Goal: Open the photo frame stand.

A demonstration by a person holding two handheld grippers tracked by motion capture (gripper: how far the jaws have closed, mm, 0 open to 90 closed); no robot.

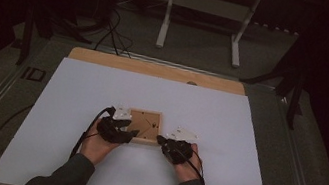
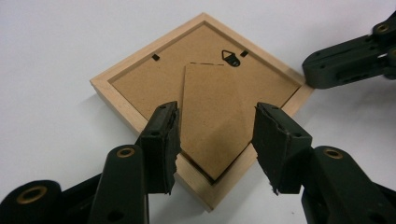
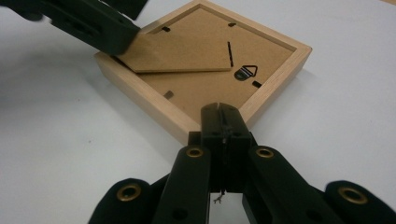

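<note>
A square wooden picture frame [image 1: 147, 122] lies face down on the white sheet, its brown backboard [image 2: 140, 84] up. A cardboard stand flap [image 2: 212, 107] is lifted a little off the backboard, below a small black hanger hook [image 2: 230, 57]. My left gripper [image 2: 217, 135] is open over the frame's near-left corner, one jaw on each side of the flap. My right gripper [image 3: 223, 114] is shut, and its tips rest on the frame's rim [image 3: 261, 100] at the near-right corner. In the high view the left gripper [image 1: 133, 132] and right gripper [image 1: 160, 139] flank the frame's front edge.
The white sheet [image 1: 101, 92] covers most of a wooden tabletop [image 1: 156, 69]. Beyond it stand the white legs of another table [image 1: 166, 17], and cables [image 1: 111, 33] lie on the floor. A person's hands and grey sleeves [image 1: 67, 177] come in from below.
</note>
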